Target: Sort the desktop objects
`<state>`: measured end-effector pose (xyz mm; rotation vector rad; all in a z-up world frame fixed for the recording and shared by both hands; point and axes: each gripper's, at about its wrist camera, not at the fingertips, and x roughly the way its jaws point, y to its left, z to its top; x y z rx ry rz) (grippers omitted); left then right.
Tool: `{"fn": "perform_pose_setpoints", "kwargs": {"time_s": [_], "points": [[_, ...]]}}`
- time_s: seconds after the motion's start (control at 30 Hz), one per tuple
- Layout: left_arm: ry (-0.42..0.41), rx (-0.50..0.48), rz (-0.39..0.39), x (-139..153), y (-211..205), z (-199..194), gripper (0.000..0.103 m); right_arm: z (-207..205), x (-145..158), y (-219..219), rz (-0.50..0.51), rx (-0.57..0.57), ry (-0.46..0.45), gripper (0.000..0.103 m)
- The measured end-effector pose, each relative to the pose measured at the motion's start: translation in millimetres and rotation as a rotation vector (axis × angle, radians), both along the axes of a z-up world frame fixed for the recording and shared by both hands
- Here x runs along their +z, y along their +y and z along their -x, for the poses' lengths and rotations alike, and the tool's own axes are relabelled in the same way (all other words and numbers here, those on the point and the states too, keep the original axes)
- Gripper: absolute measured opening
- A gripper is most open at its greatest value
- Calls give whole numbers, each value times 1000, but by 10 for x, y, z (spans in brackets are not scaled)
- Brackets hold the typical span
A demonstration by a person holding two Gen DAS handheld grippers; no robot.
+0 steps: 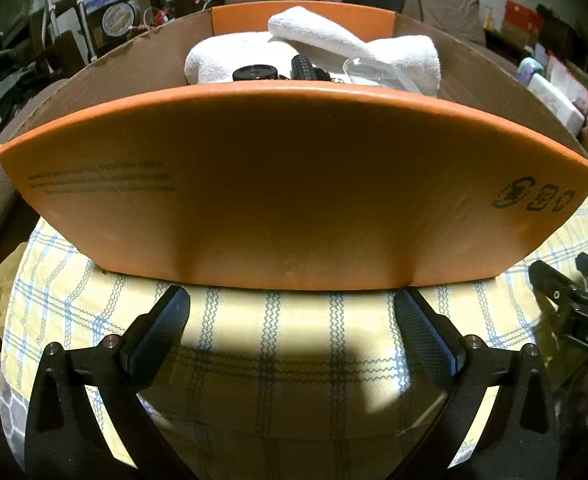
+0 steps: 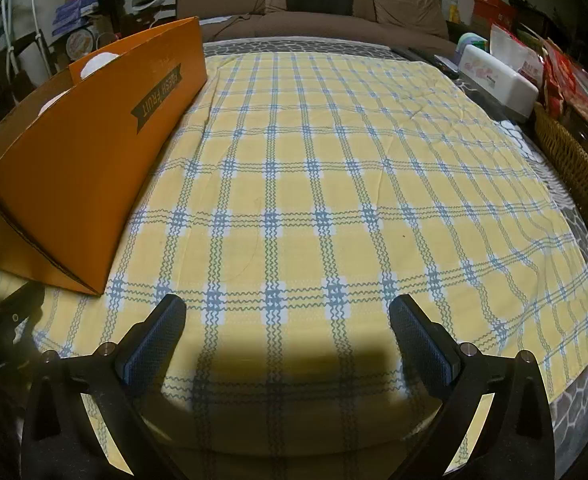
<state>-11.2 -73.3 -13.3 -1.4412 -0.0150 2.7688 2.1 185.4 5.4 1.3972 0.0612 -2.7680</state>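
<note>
An orange cardboard box point(image 1: 294, 184) stands on the yellow checked tablecloth point(image 1: 294, 328), right in front of my left gripper point(image 1: 292, 308). The left gripper is open and empty, its fingertips just short of the box's near wall. Inside the box lie white towels point(image 1: 354, 46), a round black lid point(image 1: 255, 73), a black ridged object point(image 1: 304, 67) and a clear plastic piece point(image 1: 374, 70). In the right wrist view the box point(image 2: 94, 152) stands at the left. My right gripper point(image 2: 288, 312) is open and empty above bare tablecloth point(image 2: 334, 184).
A brown sofa point(image 2: 314, 0) stands behind the table. A white tissue box point(image 2: 498, 76), snack packets point(image 2: 558, 76) and a wicker basket point(image 2: 574, 168) line the right edge. Shelves with clutter point(image 2: 78, 20) stand at the back left. The other gripper shows at the right edge point(image 1: 582, 312).
</note>
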Motion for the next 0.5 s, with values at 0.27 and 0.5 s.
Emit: {"fn": "perform_pose_setpoints", "kwargs": {"time_s": [0.27, 0.5], "points": [[0, 0, -4, -5, -14, -10, 103, 0, -1, -1, 0, 0, 0, 103], [0, 0, 1, -5, -4, -21, 103, 0, -2, -1, 0, 0, 0, 103]]}}
